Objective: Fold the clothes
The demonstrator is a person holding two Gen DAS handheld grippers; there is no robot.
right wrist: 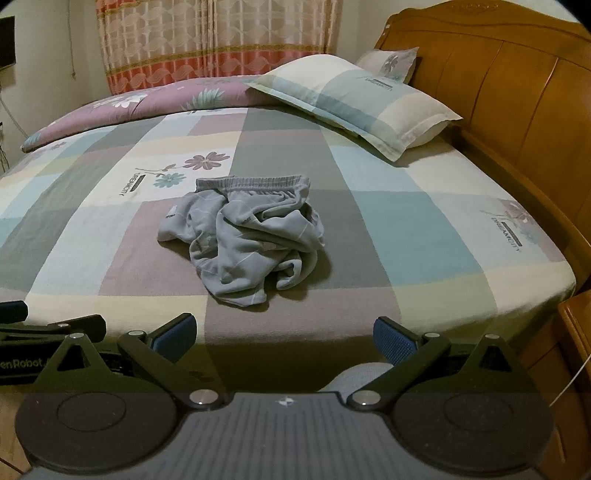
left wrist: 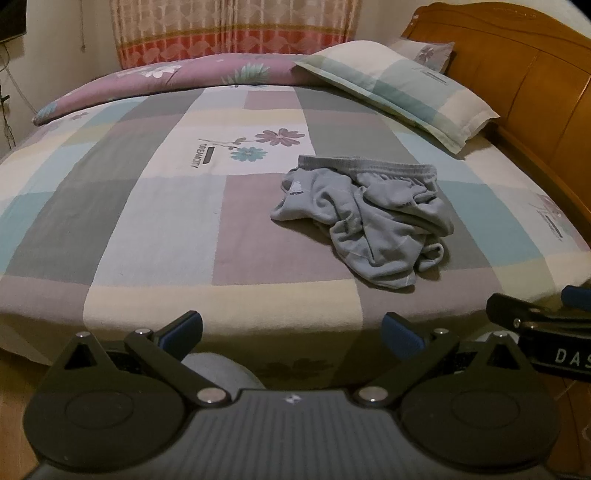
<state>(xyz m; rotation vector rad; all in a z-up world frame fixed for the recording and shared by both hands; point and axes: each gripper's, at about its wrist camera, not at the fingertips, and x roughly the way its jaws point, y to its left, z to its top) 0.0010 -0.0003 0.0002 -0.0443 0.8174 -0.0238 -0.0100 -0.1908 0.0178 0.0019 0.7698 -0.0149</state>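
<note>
Your left gripper [left wrist: 291, 332] sits at the bottom centre of the left wrist view with its jaws spread wide and nothing between them. Your right gripper [right wrist: 282, 336] sits at the bottom centre of the right wrist view, also spread wide and empty. Both hang short of the near edge of the bed [left wrist: 155, 221], apart from the cloth.

The shorts [left wrist: 364, 221] lie crumpled on the bed, right of centre in the left wrist view and at centre in the right wrist view [right wrist: 245, 240]. The waistband [left wrist: 369, 170] runs along the far edge of the heap, and the rest is bunched in loose folds toward you.

A pillow [left wrist: 399, 88] rests at the upper right of the frame, against the headboard [left wrist: 517, 66]. A purple quilt [left wrist: 166, 79] lies along the far side of the bed, in front of a curtain [left wrist: 229, 26]. In the left wrist view, part of your right gripper shows at the right edge, near the bed's corner.
</note>
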